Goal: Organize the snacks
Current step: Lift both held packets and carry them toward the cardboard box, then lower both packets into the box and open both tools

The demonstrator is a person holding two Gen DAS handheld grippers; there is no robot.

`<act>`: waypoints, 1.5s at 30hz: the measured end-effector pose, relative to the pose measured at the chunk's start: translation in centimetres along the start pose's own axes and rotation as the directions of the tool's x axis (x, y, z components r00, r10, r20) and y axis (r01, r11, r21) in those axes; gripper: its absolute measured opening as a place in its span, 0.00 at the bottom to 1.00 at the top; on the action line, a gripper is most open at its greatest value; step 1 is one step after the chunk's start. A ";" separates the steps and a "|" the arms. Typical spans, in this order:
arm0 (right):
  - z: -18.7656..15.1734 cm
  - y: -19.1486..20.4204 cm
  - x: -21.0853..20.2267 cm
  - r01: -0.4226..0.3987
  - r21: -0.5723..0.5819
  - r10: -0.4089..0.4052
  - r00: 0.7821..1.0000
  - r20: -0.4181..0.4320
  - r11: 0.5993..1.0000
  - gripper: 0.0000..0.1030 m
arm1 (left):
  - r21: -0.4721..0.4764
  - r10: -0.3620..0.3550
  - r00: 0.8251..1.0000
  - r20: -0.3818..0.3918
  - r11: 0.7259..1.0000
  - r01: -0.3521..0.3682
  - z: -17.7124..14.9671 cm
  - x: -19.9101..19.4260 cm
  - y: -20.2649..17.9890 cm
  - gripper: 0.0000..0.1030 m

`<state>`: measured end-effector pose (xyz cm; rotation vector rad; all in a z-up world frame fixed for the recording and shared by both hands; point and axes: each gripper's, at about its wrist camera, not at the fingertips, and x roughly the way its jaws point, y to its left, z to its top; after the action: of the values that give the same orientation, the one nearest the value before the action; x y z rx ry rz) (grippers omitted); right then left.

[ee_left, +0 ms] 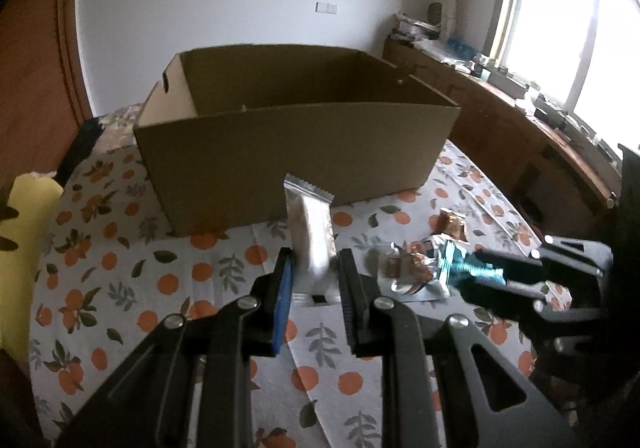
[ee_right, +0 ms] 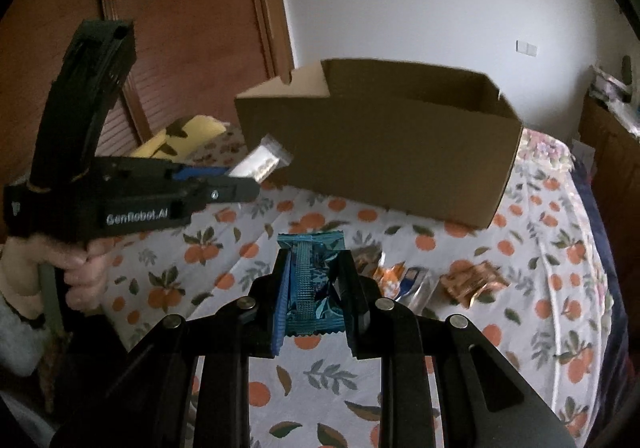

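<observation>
While both packets hang in the air short of the cardboard box (ee_left: 296, 151), the risk sits in the grips. My left tool (ee_left: 314, 280) pinches the silver snack packet (ee_left: 310, 236) low on its body, so most of the wrapper stands free above the jaws; slick foil held that low could pivot or slide out if I swing fast. My right tool (ee_right: 314, 288) is pressed together on the teal snack packet (ee_right: 312, 280), which looks crumpled between the pads, so squeezing harder may crush what is inside.

Box stands open-topped on the bed, on the orange-print sheet (ee_left: 120, 288), beyond both tools. Its near wall is tall. Judgement: coming in low would knock a packet against that wall or shove the box across the soft bedding, so I should clear the rim first.

Loose wrappers (ee_right: 472, 284) lie on the sheet near the right tool. Both tools sit close together; crossing paths toward the box could bump them.
</observation>
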<state>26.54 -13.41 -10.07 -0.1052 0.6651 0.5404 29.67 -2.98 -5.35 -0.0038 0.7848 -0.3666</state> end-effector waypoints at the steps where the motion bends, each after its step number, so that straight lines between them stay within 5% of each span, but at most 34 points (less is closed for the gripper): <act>1: 0.3 0.0 -0.3 0.002 -0.002 -0.002 1.000 0.008 1.000 0.21 | 0.001 -0.003 1.000 0.004 1.000 0.003 0.1 -0.1 -0.1 0.19; 13: 4.8 -0.8 -1.9 0.034 -0.067 -0.028 0.996 0.083 0.997 0.21 | 0.046 0.022 0.997 0.075 0.999 -0.025 3.6 -2.5 -0.2 0.19; 26: 11.6 -2.1 -1.4 0.057 -0.098 -0.043 0.988 0.145 0.993 0.21 | 0.078 0.047 0.989 0.138 0.995 -0.058 10.7 -0.5 1.7 0.19; 45: 13.6 -7.3 8.2 0.116 0.011 -0.116 0.993 0.031 0.993 0.21 | 0.016 0.031 0.997 0.065 0.999 -0.032 11.6 7.2 5.9 0.19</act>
<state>43.23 -12.43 -4.97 -0.1257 0.6268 0.4262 44.19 -1.28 -2.87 0.0130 0.7173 -0.3413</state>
